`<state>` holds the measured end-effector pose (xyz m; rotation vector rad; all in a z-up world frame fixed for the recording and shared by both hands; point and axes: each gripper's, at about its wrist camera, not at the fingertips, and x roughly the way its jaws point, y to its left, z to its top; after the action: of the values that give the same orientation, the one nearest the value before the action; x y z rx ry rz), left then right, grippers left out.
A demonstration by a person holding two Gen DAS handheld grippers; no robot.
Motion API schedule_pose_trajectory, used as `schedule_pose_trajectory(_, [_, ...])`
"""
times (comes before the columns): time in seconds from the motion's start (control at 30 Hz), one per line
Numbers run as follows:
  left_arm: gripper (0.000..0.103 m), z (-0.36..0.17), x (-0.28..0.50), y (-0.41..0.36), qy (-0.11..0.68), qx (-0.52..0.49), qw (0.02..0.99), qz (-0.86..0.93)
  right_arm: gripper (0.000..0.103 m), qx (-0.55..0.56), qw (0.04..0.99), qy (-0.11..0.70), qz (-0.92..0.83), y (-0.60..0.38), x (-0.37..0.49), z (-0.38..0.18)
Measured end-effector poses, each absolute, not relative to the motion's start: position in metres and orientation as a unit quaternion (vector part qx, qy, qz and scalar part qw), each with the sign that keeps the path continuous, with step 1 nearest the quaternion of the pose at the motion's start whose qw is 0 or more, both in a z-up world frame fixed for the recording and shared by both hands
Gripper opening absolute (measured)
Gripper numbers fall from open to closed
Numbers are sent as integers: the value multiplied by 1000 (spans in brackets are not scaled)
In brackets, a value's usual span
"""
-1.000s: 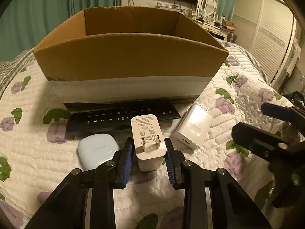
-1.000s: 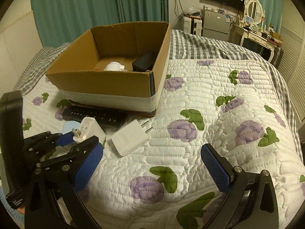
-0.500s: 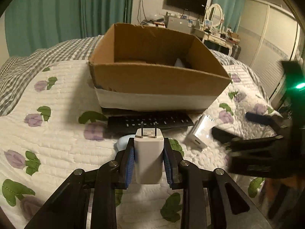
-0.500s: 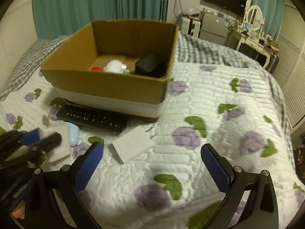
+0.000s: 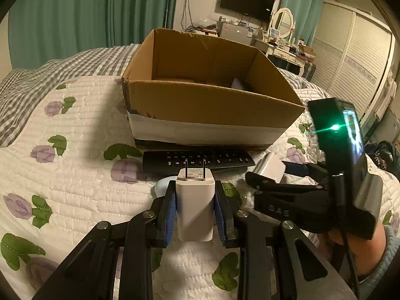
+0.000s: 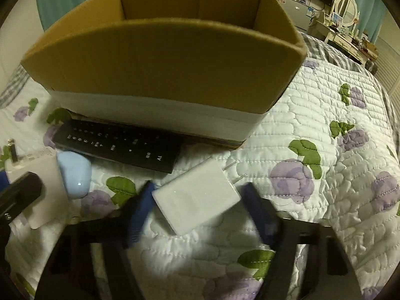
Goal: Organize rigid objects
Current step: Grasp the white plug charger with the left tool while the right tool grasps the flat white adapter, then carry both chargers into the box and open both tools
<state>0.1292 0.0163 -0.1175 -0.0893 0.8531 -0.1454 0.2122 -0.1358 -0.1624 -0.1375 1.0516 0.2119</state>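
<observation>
Left wrist view: left hand-held gripper (image 5: 195, 211) clamped on white charger (image 5: 195, 207), prongs up, above quilt, short of cardboard box (image 5: 210, 105) and black remote (image 5: 197, 161). Right wrist view: right hand-held gripper (image 6: 197, 215) spread wide around second white charger (image 6: 197, 200) lying on bed (image 6: 325, 175), pads blurred, not touching; blue case (image 6: 74, 176) beside remote.

Floral quilted bed (image 6: 325, 105), cardboard box (image 6: 162, 70), black remote (image 6: 117, 145), pale blue case (image 6: 73, 175), white charger (image 6: 197, 197) lying on it
</observation>
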Motion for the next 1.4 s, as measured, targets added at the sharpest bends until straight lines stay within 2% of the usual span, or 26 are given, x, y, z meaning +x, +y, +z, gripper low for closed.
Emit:
schedule_pose_trajectory(0.37, [28, -98, 107, 16, 400, -42, 914, -61, 65, -82, 881, 452, 109, -145, 169, -123])
schedule_pose_trajectory(0.93, [28, -15, 61, 3, 331, -28, 942, -48, 64, -60, 912, 378, 147, -153, 91, -35])
schedule_pose_trajectory(1.4, [28, 55, 118, 0, 276, 0, 961, -35, 64, -69, 936, 294, 180, -152, 114, 53])
